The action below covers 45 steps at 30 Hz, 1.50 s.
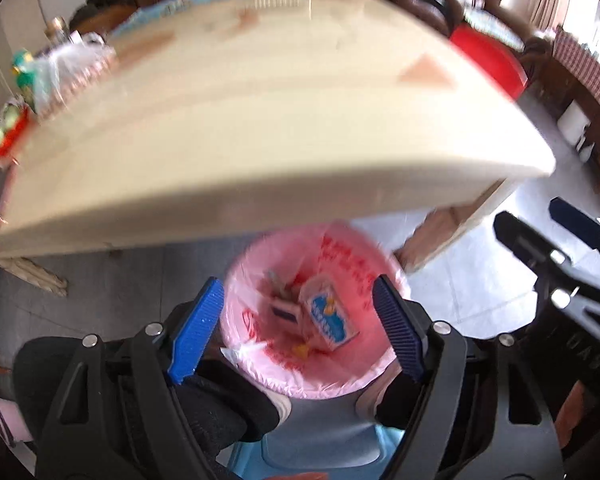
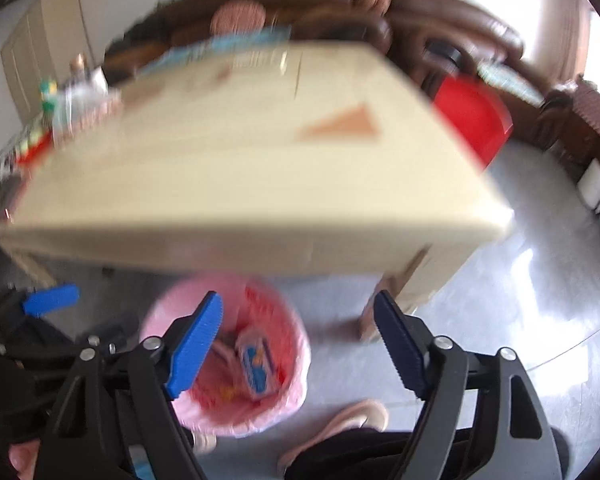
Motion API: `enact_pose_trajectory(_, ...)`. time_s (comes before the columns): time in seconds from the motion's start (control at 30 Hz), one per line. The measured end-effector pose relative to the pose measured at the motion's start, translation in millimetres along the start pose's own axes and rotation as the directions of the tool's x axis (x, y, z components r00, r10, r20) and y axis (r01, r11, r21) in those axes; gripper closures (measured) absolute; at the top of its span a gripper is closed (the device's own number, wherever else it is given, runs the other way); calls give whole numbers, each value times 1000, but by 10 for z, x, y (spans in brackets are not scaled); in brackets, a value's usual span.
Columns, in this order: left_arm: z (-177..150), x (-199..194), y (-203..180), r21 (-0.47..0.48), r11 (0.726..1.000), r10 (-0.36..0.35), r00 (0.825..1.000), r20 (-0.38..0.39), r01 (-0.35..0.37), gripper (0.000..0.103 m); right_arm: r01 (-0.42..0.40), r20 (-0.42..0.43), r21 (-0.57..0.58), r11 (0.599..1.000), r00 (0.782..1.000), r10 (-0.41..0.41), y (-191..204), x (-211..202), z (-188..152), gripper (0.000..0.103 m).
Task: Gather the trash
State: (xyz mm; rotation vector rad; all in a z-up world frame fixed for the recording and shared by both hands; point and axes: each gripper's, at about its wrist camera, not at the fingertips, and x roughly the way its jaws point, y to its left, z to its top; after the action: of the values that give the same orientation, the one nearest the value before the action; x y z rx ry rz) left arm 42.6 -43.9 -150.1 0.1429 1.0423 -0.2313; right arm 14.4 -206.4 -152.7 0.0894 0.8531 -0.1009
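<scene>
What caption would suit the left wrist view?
Open left gripper above a pink-lined bin holding a blue-and-white carton, beside the wooden table.

Pale wooden table (image 1: 260,120) bears clutter (image 1: 60,68) along its far-left edge.

Red printed characters run along the pink bin liner (image 1: 340,256) — too blurred to read. The blue-and-white carton (image 1: 329,316) inside bears a label — likewise illegible.
</scene>
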Motion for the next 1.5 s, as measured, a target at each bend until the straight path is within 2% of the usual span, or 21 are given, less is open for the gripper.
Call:
enact_pose_trajectory(0.13,117,-491,-10,-35,999,14,994,112,-10,23,48,141,3,999,989,-48,-25,-544,220,21)
enact_pose_trajectory(0.27,179,-934,-12,-57,998,41,978,205,-30,22,83,261,-3,997,962,-79,33,-1055,381,16)
enact_pose_trajectory(0.37,180,-1201,-31,-61,996,73,961,266,-59,21,79,319,2,997,945,-76,91,-1369,434,15)
enact_pose_trajectory(0.5,167,-1436,-70,-64,996,82,945,318,-65,17,91,369,6,996,925,-87,163,-1688,483,15)
enact_pose_trajectory(0.77,148,-1629,-68,-84,994,99,930,354,-73,16,88,391,33,996,916,-94,203,-1984,455,15)
enact_pose_trajectory(1.5,127,-1667,-48,-92,993,97,929,357,-68,16,89,372,25,996,924,-92,252,-1956,452,15)
